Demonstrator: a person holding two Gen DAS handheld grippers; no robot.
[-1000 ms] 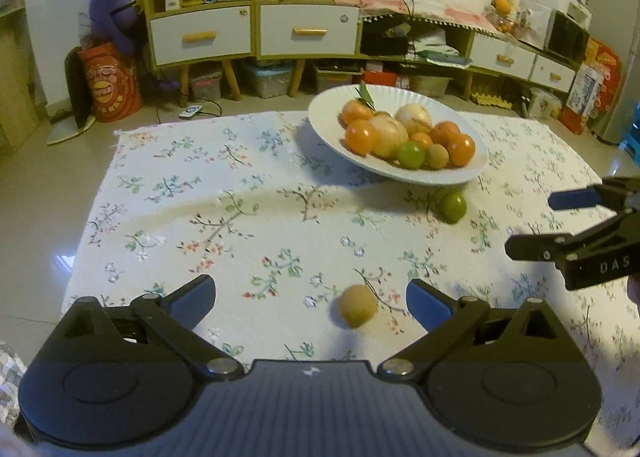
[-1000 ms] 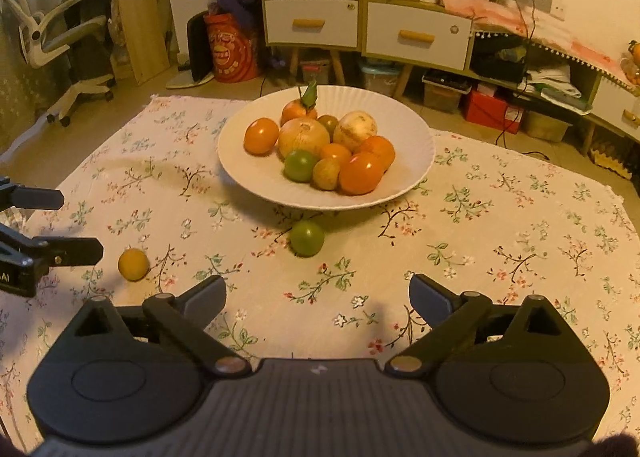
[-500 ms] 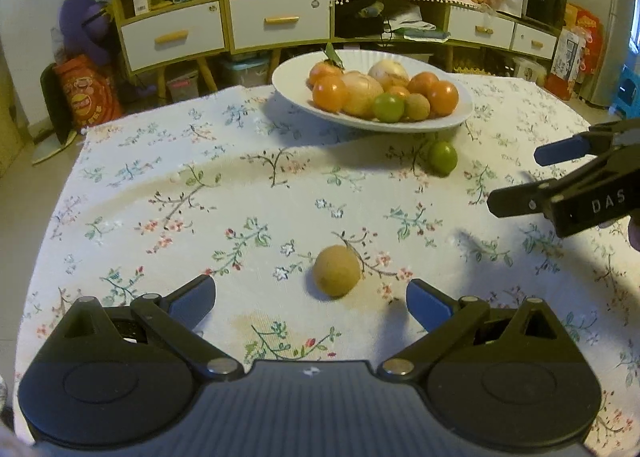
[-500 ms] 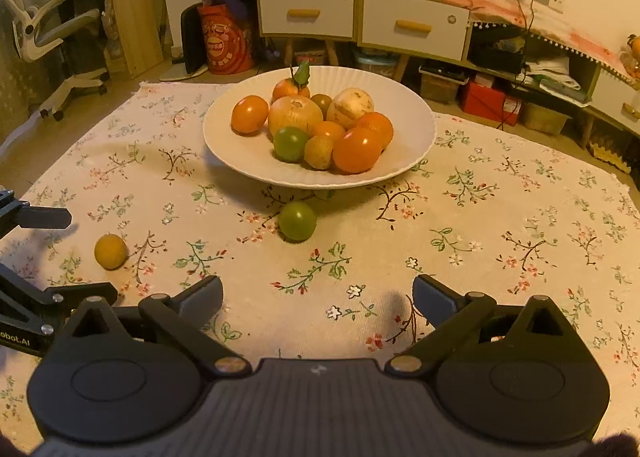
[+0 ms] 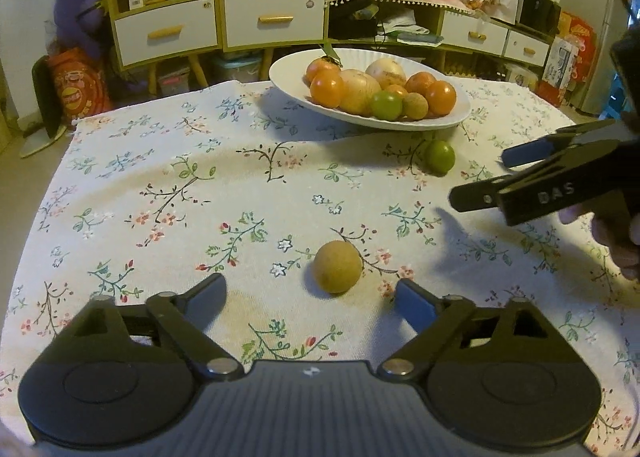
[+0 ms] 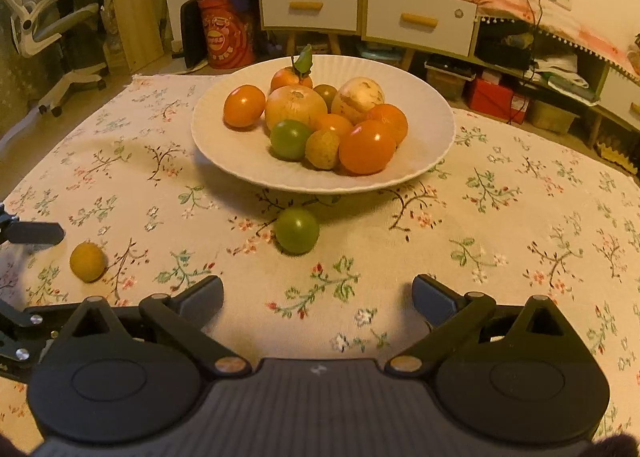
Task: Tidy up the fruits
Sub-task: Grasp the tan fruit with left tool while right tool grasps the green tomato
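A small yellow-brown fruit (image 5: 337, 266) lies on the floral tablecloth just ahead of my open, empty left gripper (image 5: 310, 297); it also shows in the right wrist view (image 6: 87, 261). A green fruit (image 6: 297, 230) lies on the cloth in front of the white plate (image 6: 432, 125), just ahead of my open, empty right gripper (image 6: 318, 297); it also shows in the left wrist view (image 5: 439, 157). The plate (image 5: 288, 73) holds several orange, yellow and green fruits. The right gripper (image 5: 480, 181) shows at the right of the left wrist view.
The floral tablecloth (image 6: 500, 241) covers the table. Behind the table stand cabinets with white drawers (image 6: 420, 19), a fan, an orange bag (image 5: 78, 91) and an office chair (image 6: 44, 37).
Both grippers have moved forward and lower. The yellow-brown fruit is now nearer my left gripper and the green fruit nearer my right gripper. No fruit has moved.
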